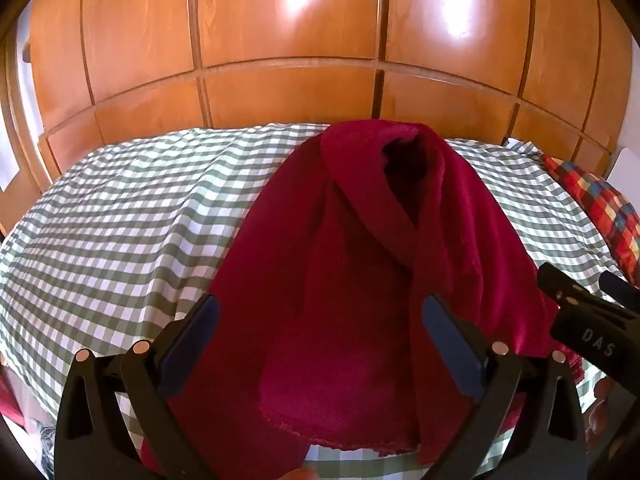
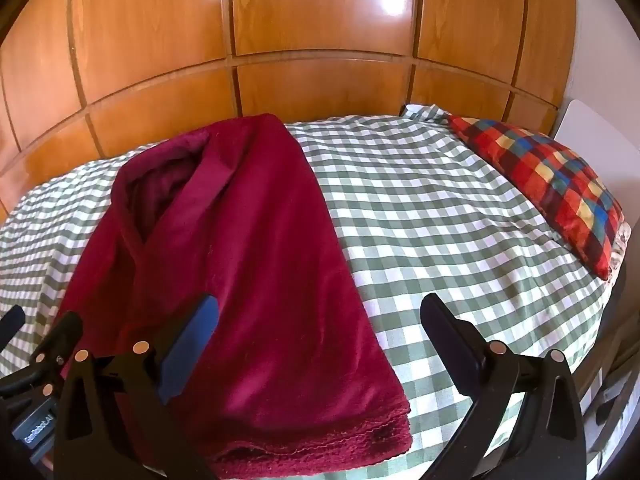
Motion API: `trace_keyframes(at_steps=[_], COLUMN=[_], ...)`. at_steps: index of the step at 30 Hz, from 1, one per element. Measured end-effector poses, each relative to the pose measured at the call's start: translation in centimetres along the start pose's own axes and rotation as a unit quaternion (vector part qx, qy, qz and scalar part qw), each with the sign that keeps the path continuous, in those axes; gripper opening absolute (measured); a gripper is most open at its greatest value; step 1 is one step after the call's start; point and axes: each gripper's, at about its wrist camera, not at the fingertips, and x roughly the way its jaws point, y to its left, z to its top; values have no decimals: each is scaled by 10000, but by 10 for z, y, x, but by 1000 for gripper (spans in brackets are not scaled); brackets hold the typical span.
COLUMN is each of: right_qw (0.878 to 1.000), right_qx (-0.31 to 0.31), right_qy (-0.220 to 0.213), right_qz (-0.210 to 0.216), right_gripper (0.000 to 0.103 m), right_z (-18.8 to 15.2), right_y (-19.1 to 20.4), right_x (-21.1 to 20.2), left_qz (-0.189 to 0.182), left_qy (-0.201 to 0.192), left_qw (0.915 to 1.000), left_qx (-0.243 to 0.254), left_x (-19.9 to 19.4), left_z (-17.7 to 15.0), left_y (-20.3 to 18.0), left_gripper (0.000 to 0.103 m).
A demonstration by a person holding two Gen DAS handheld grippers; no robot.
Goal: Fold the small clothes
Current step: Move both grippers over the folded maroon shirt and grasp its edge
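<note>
— How do the two grippers stand?
— The left gripper [image 1: 320, 316] is tilted downward, its jaws spread wide, nothing pinched between its pads.
— And the other?
— The right gripper [image 2: 318, 314] is angled down likewise, jaws fully apart, gripping nothing. It sits just beside the left one, each showing at the edge of the other's view.

Dark red fleece garment [image 2: 240, 248] lies lengthwise on the green-and-white checked bed [image 2: 440, 216], collar end toward the orange wooden panelled wall [image 2: 320, 20] behind the bed. Multicoloured plaid pillow [image 2: 548, 184] rests at the bed's right edge, well apart from the garment.
</note>
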Motion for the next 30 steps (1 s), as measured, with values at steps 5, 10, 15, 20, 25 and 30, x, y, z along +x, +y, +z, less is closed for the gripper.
trace_keyframes(at_steps=[5, 10, 15, 20, 25, 30], right_qw=[10000, 10000, 9998, 9994, 9981, 9952], right_qx=[-60, -32, -34, -24, 103, 90], right_qy=[2, 3, 40, 20, -35, -124], right_qz=[-29, 34, 184, 331, 604, 971], right_gripper=[100, 100, 100, 100, 100, 100], right_z=[0, 1, -1, -2, 2, 4], right_y=[1, 1, 1, -3, -7, -6], right_x=[1, 5, 2, -1, -4, -9], left_qz=[62, 139, 230, 263, 274, 320], left_qy=[59, 95, 105, 139, 169, 178], left_qw=[9999, 9998, 9996, 9994, 9992, 9989], left_qx=[-125, -81, -113, -182, -245, -304], left_x=[1, 8, 9, 11, 12, 11], left_z=[-5, -6, -8, -10, -11, -12], left_y=[4, 8, 10, 17, 24, 27], left_gripper=[101, 101, 101, 101, 101, 101])
